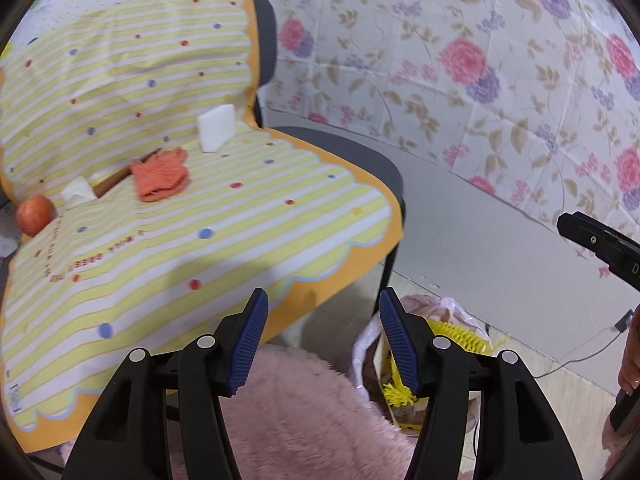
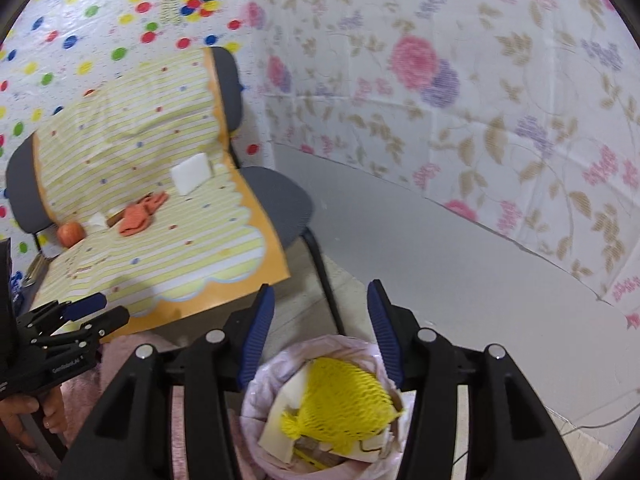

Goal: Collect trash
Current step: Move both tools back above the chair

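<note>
Floral sheet wall (image 2: 460,92) behind everything, smooth plastic-looking, pink & purple blooms; polka-dot sheet (image 2: 120,4) on the adjoining wall. Landmark = the grey padded chair (image 2: 280,200), thin black legs, w/ a yellow-striped paper mat (image 2: 192,248) draped over back & seat, scalloped orange border, small dots.

Below the chair's front edge: a fluffy pink rug (image 1: 304,412), long soft pile. To the right of the chair's front leg, on the floor: a bin lined w/ a thin pink bag (image 2: 276,372), crinkly. Inside it, a yellow foam net sleeve (image 2: 340,400) (the mesh kind fruit comes in) on top of pale card scraps & brown bits.

On the chair seat, near the back: a white foam block (image 1: 217,128), squarish, leaning up. Just in front of it, an orange knitted cloth (image 1: 160,178), bunched. Left of that, a crumpled white tissue (image 1: 78,190), then a round orange fruit (image 1: 35,214) at the seat's left edge. A brown stick-like thing pokes out beside the cloth, can't tell what.

Left gripper (image 1: 323,344): black plastic, ribbed blue pads, jaws wide apart, holding nothing, over the rug by the chair's front edge. Right gripper (image 2: 321,332): same build, jaws spread wide, nothing between them, hovering above the bin.
</note>
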The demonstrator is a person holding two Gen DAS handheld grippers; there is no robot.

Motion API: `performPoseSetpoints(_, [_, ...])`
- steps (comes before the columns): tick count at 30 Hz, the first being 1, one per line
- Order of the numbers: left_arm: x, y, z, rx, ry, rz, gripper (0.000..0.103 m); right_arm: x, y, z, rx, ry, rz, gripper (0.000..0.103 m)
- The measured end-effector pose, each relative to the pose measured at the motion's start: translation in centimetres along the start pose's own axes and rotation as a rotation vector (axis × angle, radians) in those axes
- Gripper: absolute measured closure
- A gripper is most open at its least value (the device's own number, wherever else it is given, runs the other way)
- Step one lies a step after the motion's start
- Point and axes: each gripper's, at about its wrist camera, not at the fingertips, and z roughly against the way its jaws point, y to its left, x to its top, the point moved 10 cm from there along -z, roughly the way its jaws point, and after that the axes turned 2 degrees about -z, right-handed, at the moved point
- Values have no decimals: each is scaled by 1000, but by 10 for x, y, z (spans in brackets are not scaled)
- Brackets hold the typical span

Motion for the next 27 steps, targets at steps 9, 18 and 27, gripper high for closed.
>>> performPoseSetpoints(9, [6,55,30,113,-44,68,41,14,80,-21,166,38,131,46])
performPoseSetpoints(18, [3,138,55,277,-60,199,37,29,152,-49,278,66,229,46])
performPoseSetpoints(27, [5,197,75,388,-70,276,31,49,198,-66,340,65,270,42])
